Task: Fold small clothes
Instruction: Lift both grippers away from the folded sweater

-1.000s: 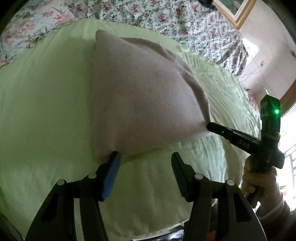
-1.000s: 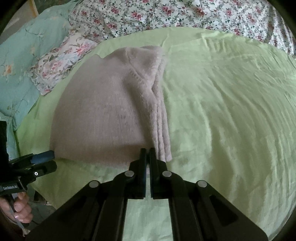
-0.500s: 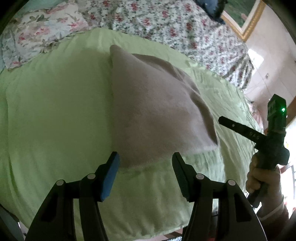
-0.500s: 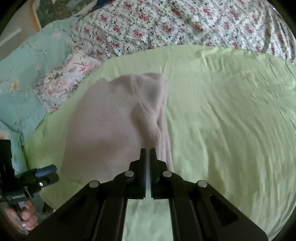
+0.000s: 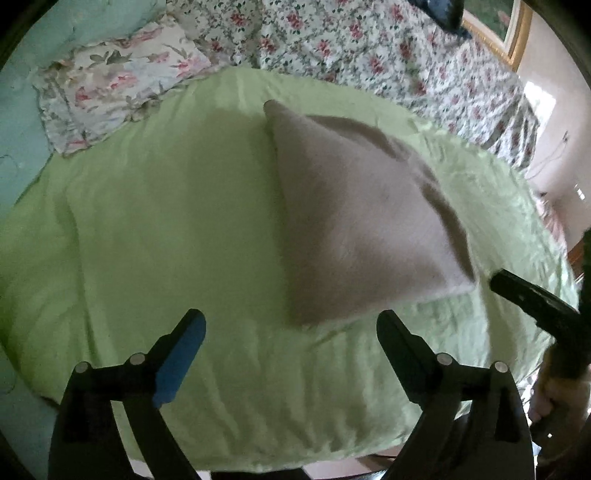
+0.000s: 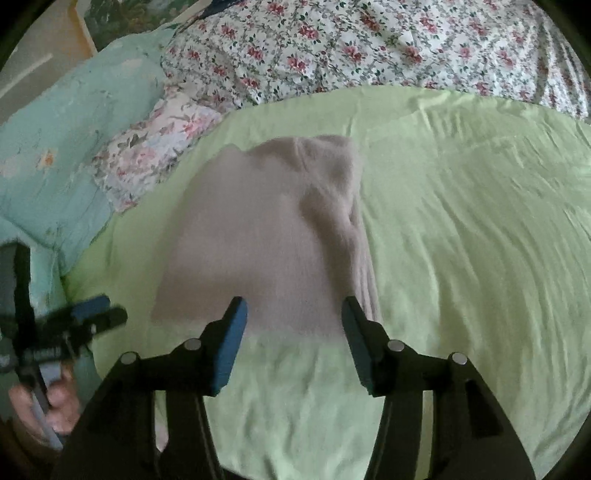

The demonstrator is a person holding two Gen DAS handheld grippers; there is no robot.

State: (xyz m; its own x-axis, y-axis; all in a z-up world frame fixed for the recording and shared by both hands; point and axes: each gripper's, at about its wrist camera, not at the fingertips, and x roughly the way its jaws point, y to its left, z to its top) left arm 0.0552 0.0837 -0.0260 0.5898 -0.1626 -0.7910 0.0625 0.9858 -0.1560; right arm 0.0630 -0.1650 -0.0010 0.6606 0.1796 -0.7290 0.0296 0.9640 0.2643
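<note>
A folded beige knit garment (image 5: pixel 354 221) lies flat on the light green sheet (image 5: pixel 166 229); it also shows in the right wrist view (image 6: pixel 266 236). My left gripper (image 5: pixel 291 328) is open and empty, above the sheet just short of the garment's near corner. My right gripper (image 6: pixel 293 314) is open and empty, its fingertips over the garment's near edge. The right gripper also shows at the right edge of the left wrist view (image 5: pixel 517 291). The left gripper also shows at the left of the right wrist view (image 6: pixel 92 314).
A floral quilt (image 6: pixel 369 48) lies along the far side of the bed. A floral pillow (image 5: pixel 110 92) and a teal blanket (image 6: pixel 62 147) lie at the left. A framed picture (image 5: pixel 491 22) hangs at the back right. The sheet's near edge (image 5: pixel 295 458) drops off below my grippers.
My right gripper has opened from shut. Both grippers have pulled back and up from the garment, which stays flat on the sheet. My left gripper has opened wider.
</note>
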